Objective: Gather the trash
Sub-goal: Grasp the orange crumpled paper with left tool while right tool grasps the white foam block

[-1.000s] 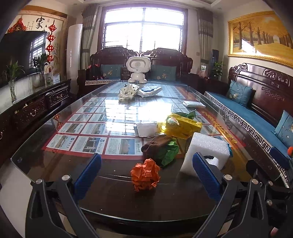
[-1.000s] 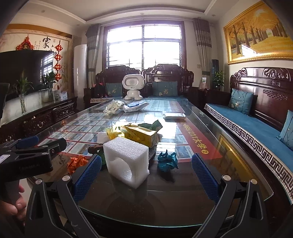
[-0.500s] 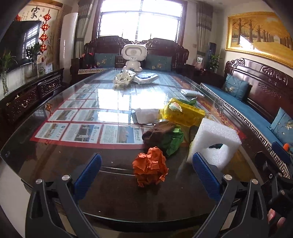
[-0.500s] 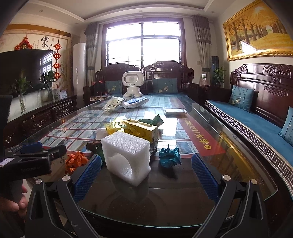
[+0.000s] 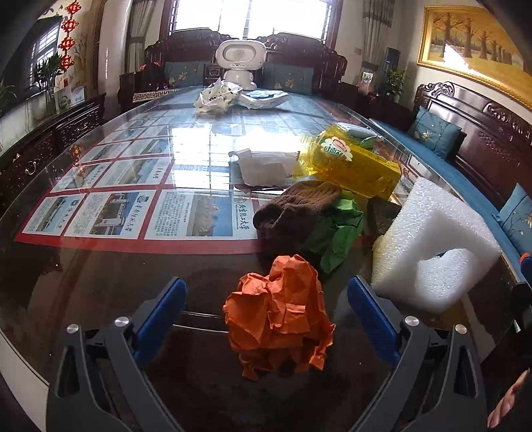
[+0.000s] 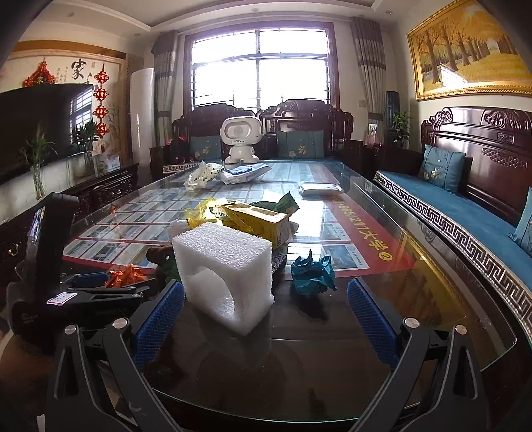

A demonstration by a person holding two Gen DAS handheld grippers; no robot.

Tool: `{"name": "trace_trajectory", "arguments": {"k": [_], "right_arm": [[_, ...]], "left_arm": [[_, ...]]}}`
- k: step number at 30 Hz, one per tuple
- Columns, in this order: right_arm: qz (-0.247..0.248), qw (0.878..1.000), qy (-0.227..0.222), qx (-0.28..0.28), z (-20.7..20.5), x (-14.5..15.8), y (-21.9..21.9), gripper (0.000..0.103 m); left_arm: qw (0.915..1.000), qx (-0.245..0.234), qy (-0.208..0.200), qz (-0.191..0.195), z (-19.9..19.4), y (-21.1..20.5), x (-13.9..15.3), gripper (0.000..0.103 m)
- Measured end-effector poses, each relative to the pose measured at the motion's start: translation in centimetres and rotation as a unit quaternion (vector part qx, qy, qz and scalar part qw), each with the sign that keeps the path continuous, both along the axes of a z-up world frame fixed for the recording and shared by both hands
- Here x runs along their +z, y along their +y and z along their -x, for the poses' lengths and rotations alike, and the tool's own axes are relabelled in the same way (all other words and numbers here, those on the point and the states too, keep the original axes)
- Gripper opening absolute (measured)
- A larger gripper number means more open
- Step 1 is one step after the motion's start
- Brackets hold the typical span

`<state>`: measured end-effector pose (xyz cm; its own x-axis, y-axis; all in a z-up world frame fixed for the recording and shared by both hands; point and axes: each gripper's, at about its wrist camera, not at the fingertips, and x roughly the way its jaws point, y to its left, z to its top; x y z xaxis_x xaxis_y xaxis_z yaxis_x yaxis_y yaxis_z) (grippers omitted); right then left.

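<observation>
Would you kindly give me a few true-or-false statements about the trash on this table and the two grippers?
1. The orange paper ball lies between the left gripper fingers. True; the jaws are closing, not yet pressing.
2. The right gripper grips the foam block. False; it is open, the block untouched.
3. A teal paper ball lies beside the foam block. True.
4. The yellow box is on the sofa. False; it is on the table.

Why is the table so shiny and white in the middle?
Left wrist view: the bright window mirrors off the glass table, washing out the pictures beneath. Right wrist view: the same window glares white, and the fisheye lens bends the room's edges.
</observation>
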<state>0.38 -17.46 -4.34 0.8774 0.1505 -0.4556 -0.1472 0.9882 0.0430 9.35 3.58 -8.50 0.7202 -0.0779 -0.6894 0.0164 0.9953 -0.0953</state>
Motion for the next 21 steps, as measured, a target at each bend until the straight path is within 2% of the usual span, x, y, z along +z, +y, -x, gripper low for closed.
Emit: {"name": "trace_trajectory", "arguments": {"k": [3, 4, 8, 13, 15, 17, 18, 19, 20, 21], "right_arm": [[-0.003, 1.000, 0.006, 0.000, -0.5, -0.2, 0.1, 0.095], [-0.003, 1.000, 0.008, -0.001, -0.7, -0.2, 0.2, 0.095], [-0.003, 1.000, 0.018, -0.003, -1.4, -0.4, 0.5, 0.095], [0.016, 0.999, 0.040, -0.010, -2.8, -0.8, 1.0, 0.094], [0.024, 0.998, 0.053, -0.010, -3.6, -1.1, 1.2, 0.089], [0.026, 0.998, 0.063, -0.008, -4.3, -1.4, 1.4, 0.080], [0.028, 0.997, 0.074, -0.005, -4.9, -1.6, 1.5, 0.070], [0.027, 0.996, 0.082, -0.001, -5.3, -1.8, 1.7, 0.055], [0.028, 0.995, 0.096, 0.005, -5.9, -2.2, 1.9, 0.046], [0.023, 0.994, 0.108, 0.014, -6.4, -2.5, 1.8, 0.024]], "left_arm": [[0.9999, -0.010, 0.004, -0.002, -0.3, 0.0, -0.2, 0.054], [0.9999, -0.011, 0.000, -0.005, -0.3, -0.1, -0.3, 0.046], [0.9988, -0.027, -0.001, 0.040, -0.1, 0.5, -0.2, 0.043], [0.9982, -0.027, -0.009, 0.052, 0.4, 0.5, -0.1, 0.042], [0.9980, -0.029, -0.015, 0.054, 0.7, 0.4, 0.2, 0.042], [0.9979, -0.032, -0.022, 0.051, 0.9, 0.3, 0.6, 0.042], [0.9980, -0.033, -0.026, 0.048, 1.2, 0.2, 0.8, 0.042], [0.9979, -0.036, -0.030, 0.045, 1.3, 0.2, 1.0, 0.042], [0.9976, -0.037, -0.034, 0.047, 1.5, 0.1, 1.3, 0.042], [0.9973, -0.038, -0.037, 0.050, 1.8, 0.1, 1.5, 0.042]]}}
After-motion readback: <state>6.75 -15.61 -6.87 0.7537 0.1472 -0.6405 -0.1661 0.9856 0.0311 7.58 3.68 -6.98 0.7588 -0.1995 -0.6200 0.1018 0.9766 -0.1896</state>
